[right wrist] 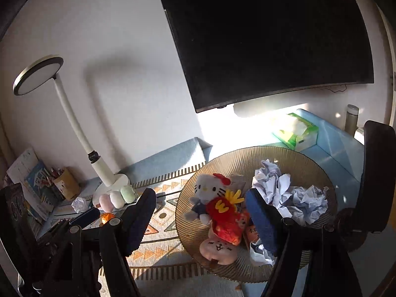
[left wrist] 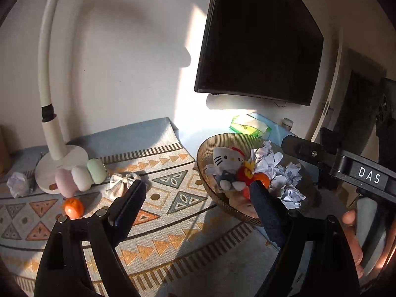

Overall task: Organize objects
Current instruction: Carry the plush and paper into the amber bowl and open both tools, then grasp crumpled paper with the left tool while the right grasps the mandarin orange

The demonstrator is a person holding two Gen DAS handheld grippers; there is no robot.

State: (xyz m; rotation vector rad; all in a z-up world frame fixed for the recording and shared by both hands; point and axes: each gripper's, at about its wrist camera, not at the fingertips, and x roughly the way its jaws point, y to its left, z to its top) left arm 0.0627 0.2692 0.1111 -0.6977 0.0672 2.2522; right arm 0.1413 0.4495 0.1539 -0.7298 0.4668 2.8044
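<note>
A ribbed brown bowl (left wrist: 205,146) (right wrist: 247,158) stands on the patterned mat (left wrist: 173,222). It holds a Hello Kitty plush (left wrist: 226,160) (right wrist: 208,190), a red plush (right wrist: 222,210), a pink plush (right wrist: 217,248), an orange (left wrist: 263,179) and crumpled paper balls (left wrist: 279,170) (right wrist: 297,195). On the mat lie a second orange (left wrist: 73,208) (right wrist: 107,217), a pastel dango plush (left wrist: 79,177) (right wrist: 116,198), a bow (left wrist: 122,183) and a paper ball (left wrist: 16,183) (right wrist: 79,204). My left gripper (left wrist: 198,193) is open and empty just left of the bowl. My right gripper (right wrist: 200,205) is open and empty above the bowl.
A white desk lamp (left wrist: 57,136) (right wrist: 74,123) stands at the back left. A dark monitor (left wrist: 259,37) (right wrist: 272,37) hangs above. A green tissue pack (left wrist: 250,126) (right wrist: 295,131) and a bottle (right wrist: 351,118) sit behind the bowl. Books and a pencil holder (right wrist: 61,180) stand far left.
</note>
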